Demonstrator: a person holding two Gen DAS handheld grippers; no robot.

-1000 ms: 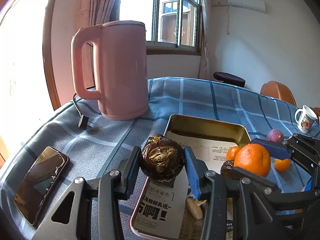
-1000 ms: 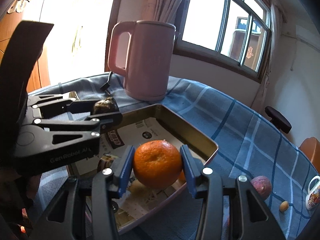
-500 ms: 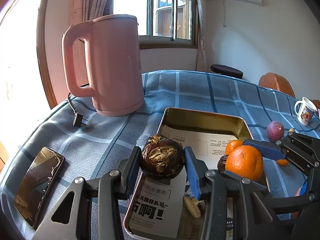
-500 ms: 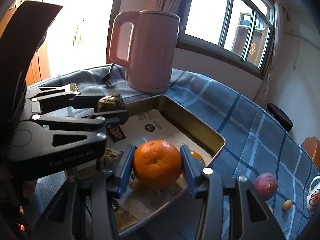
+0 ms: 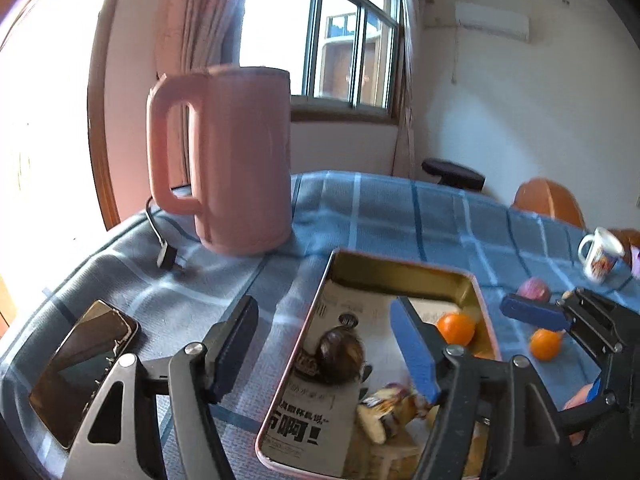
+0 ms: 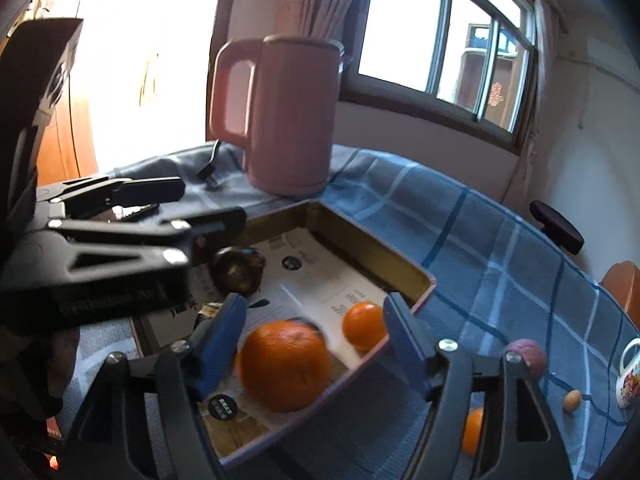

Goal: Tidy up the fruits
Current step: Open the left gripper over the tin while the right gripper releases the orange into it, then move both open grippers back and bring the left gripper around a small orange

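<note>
Step in hand looks like the drop-off: both fruits going into the tray at once. Left gripper (image 5: 324, 344) has its jaws spread and opening, nothing pinched; the dark wrinkled fruit (image 5: 340, 356) lies below and between them on the printed paper lining the gold tray (image 5: 400, 272), pads clear of it. Right gripper (image 6: 312, 340) is likewise spread and opening; the big orange (image 6: 284, 364) sits between the blue pads, not touched by either, blurred, resting in or just landing at the tray's near corner beside a small orange (image 6: 362, 326). Judged next move: lift both grippers clear of the tray without nudging the fruit, then go for the loose pieces on the blue checked cloth (image 5: 400, 216), which calls for wide jaws and a low approach on small round things that roll. Left view only: phone (image 5: 80, 368) at far left on the cloth, kettle plug (image 5: 166, 256), some pale scraps at the tray's near end, right gripper's blue pad at the right edge. Right view only: the big orange itself, a small tan nut-like piece (image 6: 572, 400) and an orange (image 6: 474, 430) half hidden behind the right finger. Both views show the pink kettle (image 5: 228, 156), a purplish fruit (image 6: 528, 356) out on the cloth and a mug (image 5: 600, 254) at far right.
</note>
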